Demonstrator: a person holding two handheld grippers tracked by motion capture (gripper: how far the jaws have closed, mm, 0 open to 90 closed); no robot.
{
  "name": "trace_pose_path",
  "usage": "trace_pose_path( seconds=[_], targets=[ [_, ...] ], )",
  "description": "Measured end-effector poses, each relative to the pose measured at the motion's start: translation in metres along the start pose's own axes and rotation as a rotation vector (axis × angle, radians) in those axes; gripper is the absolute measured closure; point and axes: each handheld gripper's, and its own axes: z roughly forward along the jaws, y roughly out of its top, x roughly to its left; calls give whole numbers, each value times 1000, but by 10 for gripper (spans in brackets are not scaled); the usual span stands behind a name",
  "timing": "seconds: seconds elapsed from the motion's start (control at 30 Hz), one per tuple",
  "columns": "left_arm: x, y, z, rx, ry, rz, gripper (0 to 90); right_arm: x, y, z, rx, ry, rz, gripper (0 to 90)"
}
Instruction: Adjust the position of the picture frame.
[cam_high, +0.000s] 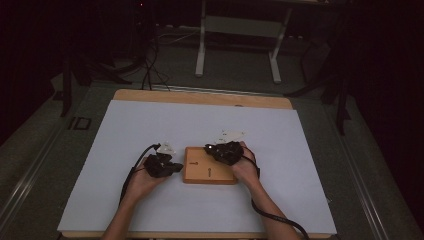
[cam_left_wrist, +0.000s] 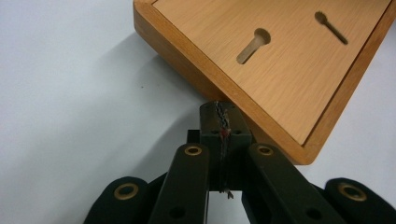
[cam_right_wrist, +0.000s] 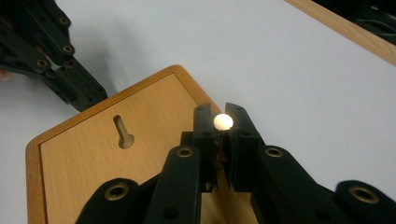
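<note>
From above, the wooden board (cam_high: 209, 171) lies mid-table on the white sheet (cam_high: 150, 125). The left gripper (cam_high: 176, 167) touches its nine o'clock edge. Left gripper view: jaws shut, empty, against the board's edge. Right gripper view: the right gripper (cam_right_wrist: 223, 122) pinches a small white ball (cam_right_wrist: 222, 122) over the board.

White sheet (cam_high: 150, 125) lies open all around (only the wooden board (cam_high: 200, 172) interrupts it, mid-table).

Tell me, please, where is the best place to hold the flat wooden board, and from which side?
Probably by its raised outer rim. The wooden board lies flat on the white table cover, so only its thin edges can be pinched. Come level from the left side, where the shut left tongs already meet the edge, opening them first.
</note>
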Motion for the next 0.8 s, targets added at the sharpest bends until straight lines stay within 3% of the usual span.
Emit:
trace_pose_path(
  seconds=[0.8],
  targets=[
    [1,2,4,-7,2,0,880,-13,-7,9,10,-16,74,840]
  ],
)
